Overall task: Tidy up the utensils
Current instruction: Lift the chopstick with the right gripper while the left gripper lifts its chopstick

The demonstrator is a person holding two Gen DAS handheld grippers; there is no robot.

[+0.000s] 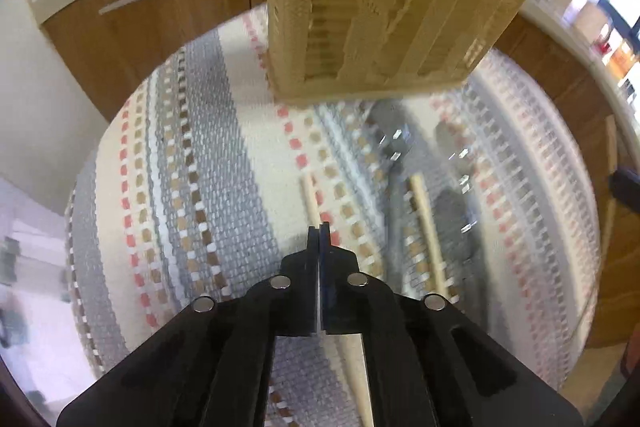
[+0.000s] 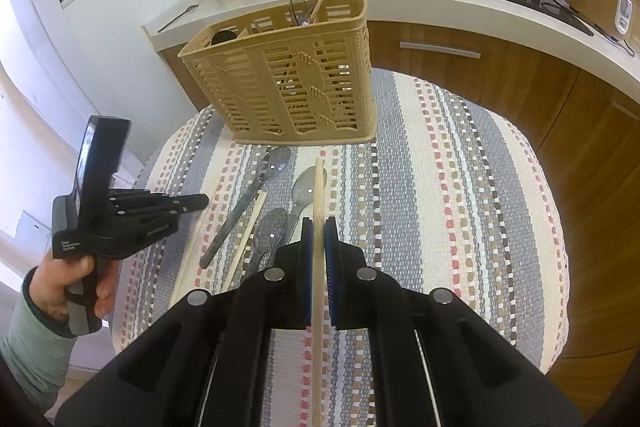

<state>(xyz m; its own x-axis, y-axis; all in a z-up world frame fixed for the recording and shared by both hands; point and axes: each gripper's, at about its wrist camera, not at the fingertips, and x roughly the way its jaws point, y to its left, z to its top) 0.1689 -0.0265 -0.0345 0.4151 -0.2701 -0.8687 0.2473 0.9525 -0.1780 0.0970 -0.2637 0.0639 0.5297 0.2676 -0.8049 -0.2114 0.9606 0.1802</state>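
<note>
The left gripper (image 1: 319, 229) points steeply downward with its two fingers pressed flat together and nothing between them; in the right wrist view it shows from the side, its closed fingers reaching out level across the picture. The person's left hand (image 2: 70, 285) wraps around its grip from below, with a pale green sleeve (image 2: 34, 347) covering the wrist. The right gripper (image 2: 319, 227) also tilts steeply downward, its blue-padded fingers (image 2: 306, 247) clamped close on a thin wooden chopstick (image 2: 319, 195) that runs straight along the gap and juts out past the tips.
</note>
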